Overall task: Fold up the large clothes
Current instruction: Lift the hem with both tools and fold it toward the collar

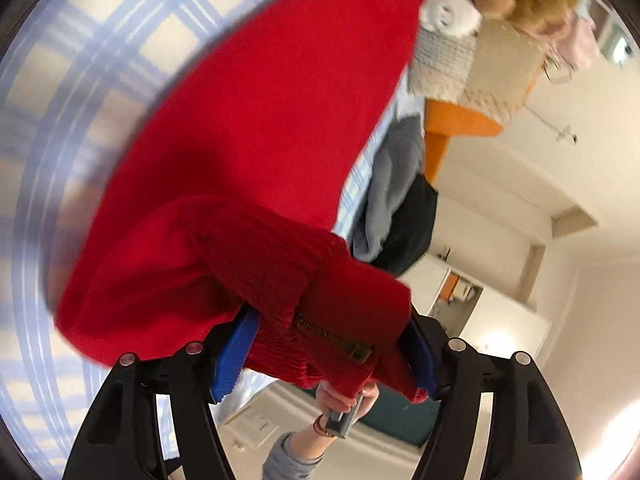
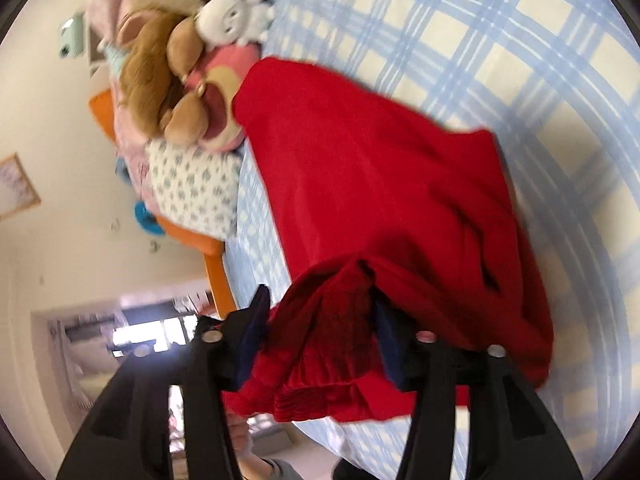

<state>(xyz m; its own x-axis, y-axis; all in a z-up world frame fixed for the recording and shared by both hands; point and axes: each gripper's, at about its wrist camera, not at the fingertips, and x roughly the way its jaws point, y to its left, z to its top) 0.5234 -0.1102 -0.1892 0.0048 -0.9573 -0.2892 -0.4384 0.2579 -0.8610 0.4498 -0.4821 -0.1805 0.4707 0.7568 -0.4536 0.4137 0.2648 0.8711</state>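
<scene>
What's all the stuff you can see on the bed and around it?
Red knitted garment with a zip: one, red, spread on the bed, its ribbed edge between both tongs.
Blue-and-cream checked bedsheet: one, under the garment.
Plush toys: several; brown, white, pink; piled at the bed's end.
Spotted white pillow: one, beside the toys.
Grey and black clothes: a heap at the bed's edge.
Left tongs: black with blue pads, around bunched red fabric.
Right tongs: same, around the ribbed edge.
</scene>
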